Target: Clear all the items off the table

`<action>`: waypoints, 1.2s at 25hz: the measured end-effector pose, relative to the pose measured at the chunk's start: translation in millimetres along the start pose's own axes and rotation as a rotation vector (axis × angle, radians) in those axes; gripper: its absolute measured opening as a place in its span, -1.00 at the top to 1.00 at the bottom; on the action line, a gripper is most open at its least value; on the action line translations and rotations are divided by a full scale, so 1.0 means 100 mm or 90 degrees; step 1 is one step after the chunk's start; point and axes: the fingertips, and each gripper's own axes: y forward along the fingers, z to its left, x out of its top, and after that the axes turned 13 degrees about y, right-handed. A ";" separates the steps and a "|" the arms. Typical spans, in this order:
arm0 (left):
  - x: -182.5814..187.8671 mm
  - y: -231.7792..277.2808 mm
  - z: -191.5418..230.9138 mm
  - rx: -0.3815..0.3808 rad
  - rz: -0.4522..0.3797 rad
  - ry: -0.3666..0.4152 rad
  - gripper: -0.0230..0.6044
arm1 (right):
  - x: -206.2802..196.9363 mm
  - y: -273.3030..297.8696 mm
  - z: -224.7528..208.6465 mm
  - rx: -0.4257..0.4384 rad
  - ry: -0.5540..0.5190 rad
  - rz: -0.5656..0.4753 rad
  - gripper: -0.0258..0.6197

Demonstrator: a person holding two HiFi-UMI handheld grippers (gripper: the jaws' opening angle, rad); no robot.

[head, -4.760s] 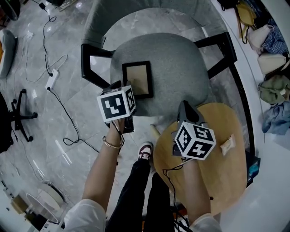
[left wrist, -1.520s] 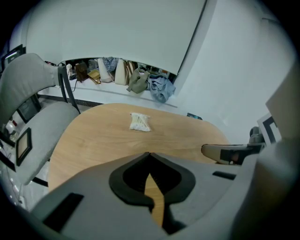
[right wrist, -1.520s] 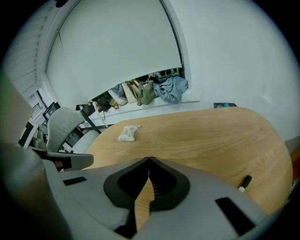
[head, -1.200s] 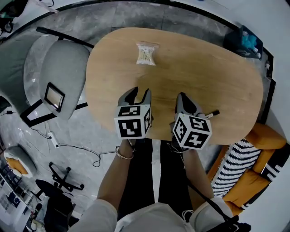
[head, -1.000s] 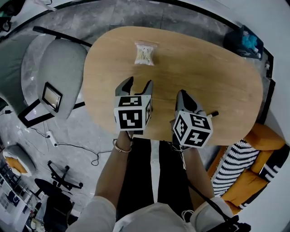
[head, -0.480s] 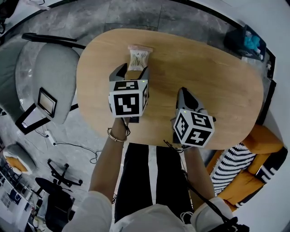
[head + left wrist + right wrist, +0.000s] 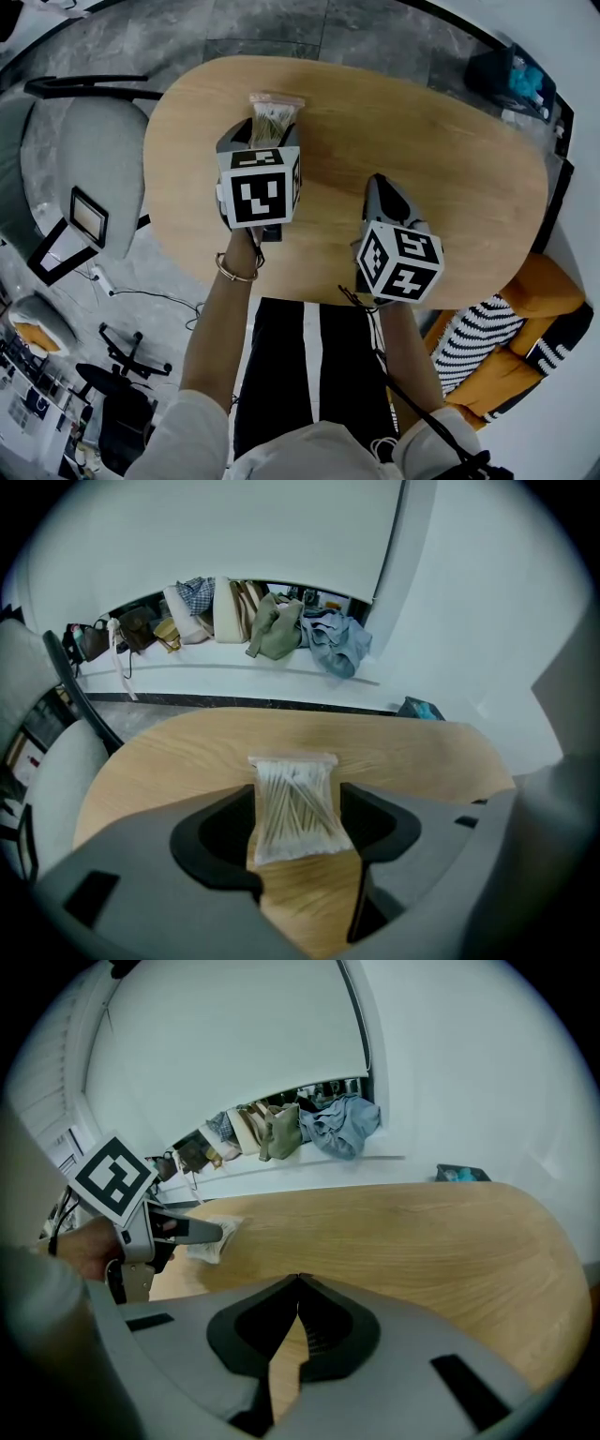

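The left tool (image 7: 296, 803) is straddling, jaws wide apart, the small clear plastic bag of cotton swabs (image 7: 273, 107) lying on the oval light-wood surface (image 7: 422, 131), so the pick-up probably calls next for squeezing onto it, while the right tool (image 7: 298, 1281) is idling closed and empty.

Bright even indoor light, soft shadows, strong fisheye edges

- I see one clear plastic bag of cotton swabs (image 7: 293, 803) lying flat on the wooden table (image 7: 422, 752).
- It lies lengthwise between my left gripper (image 7: 297, 795)'s spread jaws.
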 end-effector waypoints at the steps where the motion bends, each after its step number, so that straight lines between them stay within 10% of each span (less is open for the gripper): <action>1: 0.00 0.01 0.01 0.005 0.002 0.002 0.02 | -0.01 0.01 -0.01 0.000 0.002 0.001 0.84; 18: -0.13 0.14 0.00 0.005 0.052 0.013 0.16 | -0.03 0.00 -0.06 -0.003 0.003 0.004 0.84; 30: -0.19 -0.10 0.14 0.004 0.001 -0.063 0.33 | 0.01 0.01 0.05 0.002 -0.018 -0.002 0.84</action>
